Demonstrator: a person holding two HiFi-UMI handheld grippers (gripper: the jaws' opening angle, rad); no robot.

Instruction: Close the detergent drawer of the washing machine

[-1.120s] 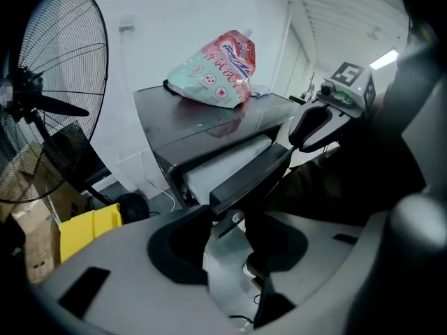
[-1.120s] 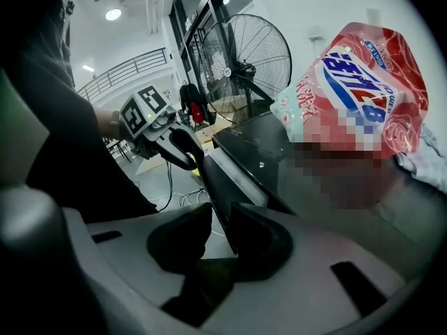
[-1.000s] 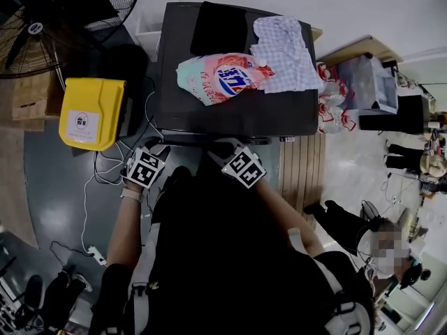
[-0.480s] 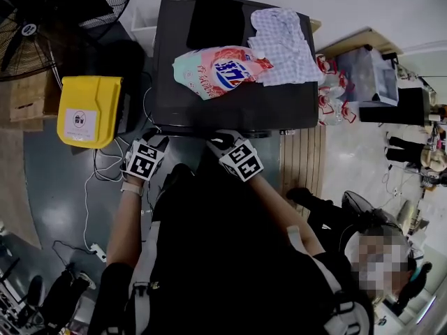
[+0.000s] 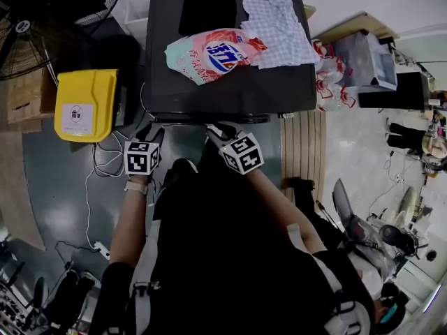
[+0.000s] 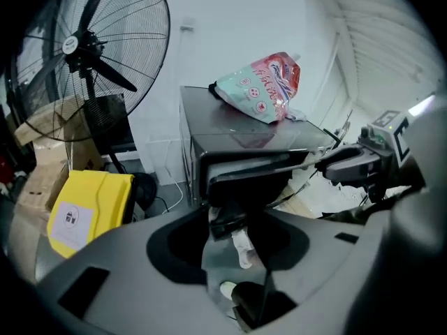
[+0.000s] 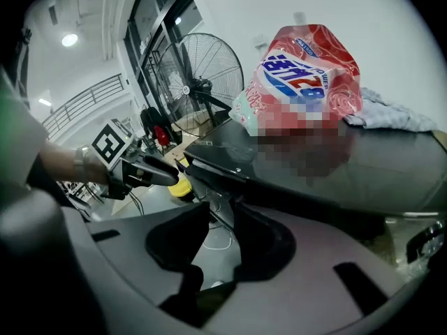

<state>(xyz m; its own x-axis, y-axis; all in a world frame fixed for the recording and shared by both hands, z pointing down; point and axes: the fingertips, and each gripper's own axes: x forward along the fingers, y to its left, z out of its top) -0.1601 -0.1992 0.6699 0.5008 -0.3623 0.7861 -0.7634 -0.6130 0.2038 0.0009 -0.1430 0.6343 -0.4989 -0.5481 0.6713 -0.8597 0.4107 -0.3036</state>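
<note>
While left gripper (image 6: 241,218) jaws open wider, empty | detergent drawer (image 6: 248,167) just ahead

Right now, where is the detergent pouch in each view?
Head view: detergent pouch upper middle, on the washing machine top.
Left gripper view: upper right of centre.
Right gripper view: upper right, partly blurred.
Shared landmark: the standing fan, left of the pouch in every view.

A detergent bag (image 6: 262,86) lies atop the washing machine (image 6: 230,128).
</note>
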